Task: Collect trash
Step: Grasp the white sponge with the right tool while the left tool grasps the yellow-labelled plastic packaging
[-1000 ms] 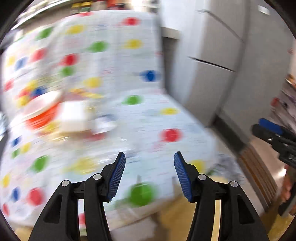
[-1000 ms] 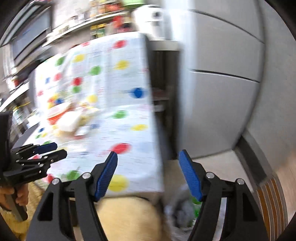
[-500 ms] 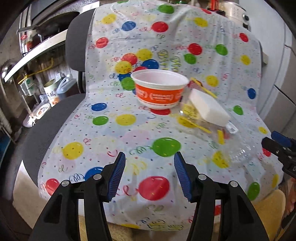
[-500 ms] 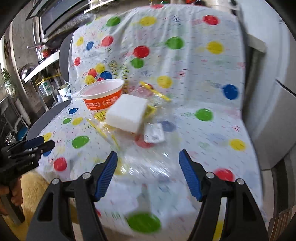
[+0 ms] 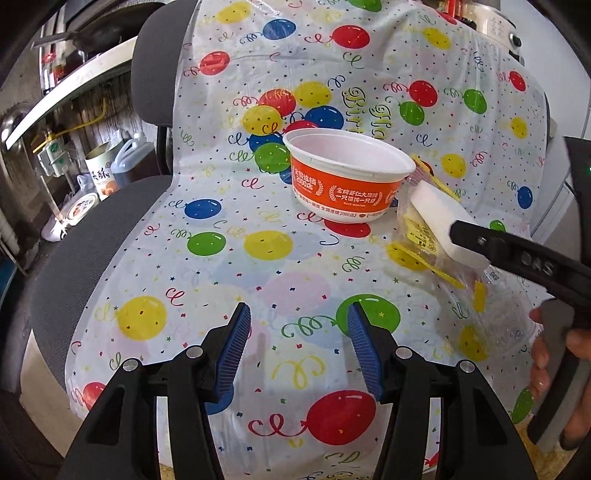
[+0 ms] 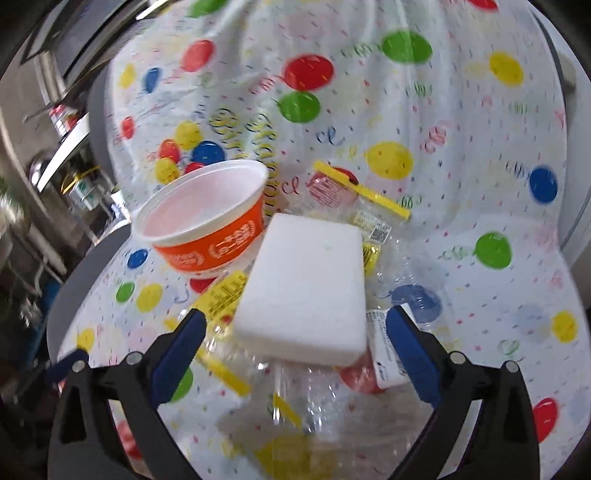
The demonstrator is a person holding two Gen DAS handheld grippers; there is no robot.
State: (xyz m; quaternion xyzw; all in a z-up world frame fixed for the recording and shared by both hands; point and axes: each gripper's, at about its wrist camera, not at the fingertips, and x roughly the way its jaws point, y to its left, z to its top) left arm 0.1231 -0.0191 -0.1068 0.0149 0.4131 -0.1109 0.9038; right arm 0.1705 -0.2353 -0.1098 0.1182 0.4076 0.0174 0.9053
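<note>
An empty orange-and-white paper bowl stands on a chair seat draped in a balloon-print cloth. Beside it a white foam block lies on crumpled clear wrappers with yellow strips. My right gripper hovers over the near end of the block, its jaws opening wide; the pads do not touch it. In the left wrist view one right finger crosses the block. My left gripper stands open above bare cloth, well short of the bowl.
The chair's grey back and seat edge show at the left. Past them stands a shelf with a tin, a jug and jars. A white appliance sits behind the chair's top right. A hand holds the right gripper's handle.
Both grippers swung from a grey cabinet onto the chair and closed in on the trash. The right jaws have spread wider and now straddle the foam block's near end.
</note>
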